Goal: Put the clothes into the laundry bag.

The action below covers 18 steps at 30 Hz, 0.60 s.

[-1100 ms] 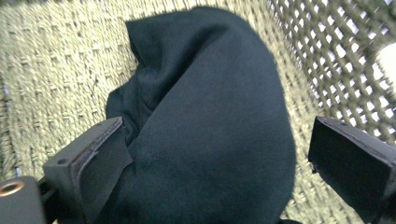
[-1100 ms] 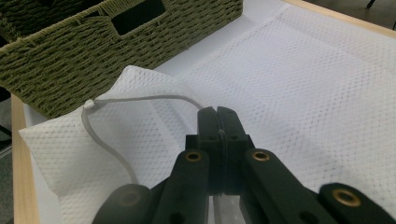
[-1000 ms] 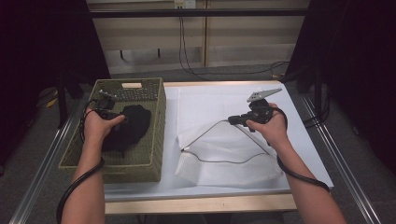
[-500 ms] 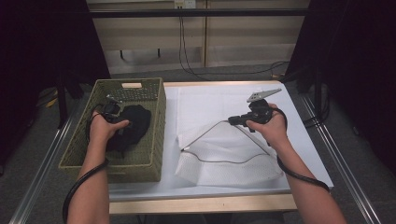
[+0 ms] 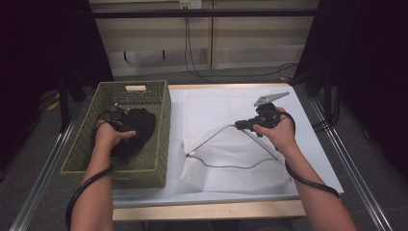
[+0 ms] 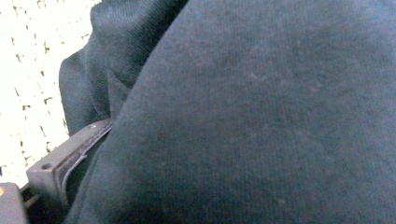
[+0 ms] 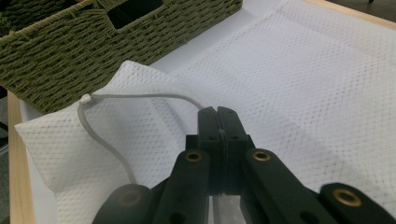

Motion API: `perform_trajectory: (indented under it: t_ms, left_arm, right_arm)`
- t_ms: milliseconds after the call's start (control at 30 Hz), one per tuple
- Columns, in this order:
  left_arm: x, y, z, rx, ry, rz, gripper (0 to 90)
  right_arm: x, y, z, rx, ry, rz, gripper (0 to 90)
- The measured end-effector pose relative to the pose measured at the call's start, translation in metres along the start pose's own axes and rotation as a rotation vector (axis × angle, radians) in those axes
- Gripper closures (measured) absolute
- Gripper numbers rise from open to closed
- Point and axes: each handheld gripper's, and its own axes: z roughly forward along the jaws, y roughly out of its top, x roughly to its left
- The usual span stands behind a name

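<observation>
The person is working at a table covered in white, with a green wicker basket sitting at its left edge and a white mesh bag spread over the middle and right.

The left gripper is reaching down inside the basket, into a black garment that is lying bunched against the basket's right wall. In the left gripper view the dark cloth is pressing right up against the lens, with one black jaw poking out at the lower left and the pale basket floor showing beside it. I cannot tell whether those jaws are parted or clamped on the cloth.

The right gripper is hovering over the right half of the table, pointing left toward the basket. In the right gripper view its jaws are sitting pressed tight together, pinching the bag's grey rim where the thin cord runs into them. From the jaws the rim is looping out to a small white end near the basket's near right corner, then curving back along the mesh. In the high view the rim is lifting the bag's mouth open toward the basket.
</observation>
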Motion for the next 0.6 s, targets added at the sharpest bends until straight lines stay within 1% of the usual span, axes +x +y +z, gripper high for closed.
perform_trajectory:
  t_ms: [33,67,133,200,233,267,300,400,433,467,533,600]
  left_arm:
    - [-0.0011,0.0002,0.0004,0.014,0.011,0.027,0.0]
    - [-0.0022,0.0001,0.0011,0.018,0.018,0.045,0.0]
    - [-0.0040,0.0003,0.0008,0.029,0.034,0.056,1.9]
    - [-0.0035,0.0013,0.0001,0.041,0.041,0.076,4.7]
    - [-0.0039,0.0013,0.0001,0.041,0.044,0.074,5.8]
    - [-0.0049,0.0016,-0.0002,0.039,0.043,0.063,7.2]
    - [-0.0038,0.0021,-0.0013,0.046,0.047,0.080,8.7]
    - [-0.0045,0.0026,-0.0037,0.050,0.052,0.083,13.2]
    - [-0.0060,0.0035,-0.0058,0.047,0.053,0.085,17.8]
    - [-0.0068,0.0051,-0.0074,0.061,0.052,0.095,24.1]
    - [-0.0096,0.0054,-0.0069,0.063,0.063,0.084,26.1]
    - [-0.0107,0.0061,-0.0078,0.072,0.066,0.075,27.8]
  right_arm:
    - [0.0003,0.0000,0.0001,-0.001,0.003,0.001,90.0]
    - [0.0004,0.0001,-0.0001,-0.004,-0.001,-0.001,90.0]
    - [0.0005,0.0002,-0.0002,-0.003,0.001,0.000,90.0]
    - [0.0002,-0.0001,-0.0002,0.000,-0.001,0.000,90.0]
    - [0.0000,-0.0003,0.0001,0.002,-0.001,0.000,90.0]
    - [0.0000,-0.0005,0.0003,0.002,-0.003,0.003,90.0]
    - [-0.0004,-0.0006,0.0005,0.003,0.000,0.002,90.0]
    - [-0.0006,-0.0008,0.0008,0.003,-0.002,0.004,90.0]
    - [-0.0005,-0.0007,0.0008,0.005,-0.003,0.006,90.0]
    - [-0.0006,-0.0006,0.0009,0.005,-0.004,0.008,90.0]
    - [-0.0008,-0.0007,0.0012,0.007,-0.006,0.007,90.0]
    - [-0.0008,-0.0007,0.0018,0.007,-0.007,0.006,90.0]
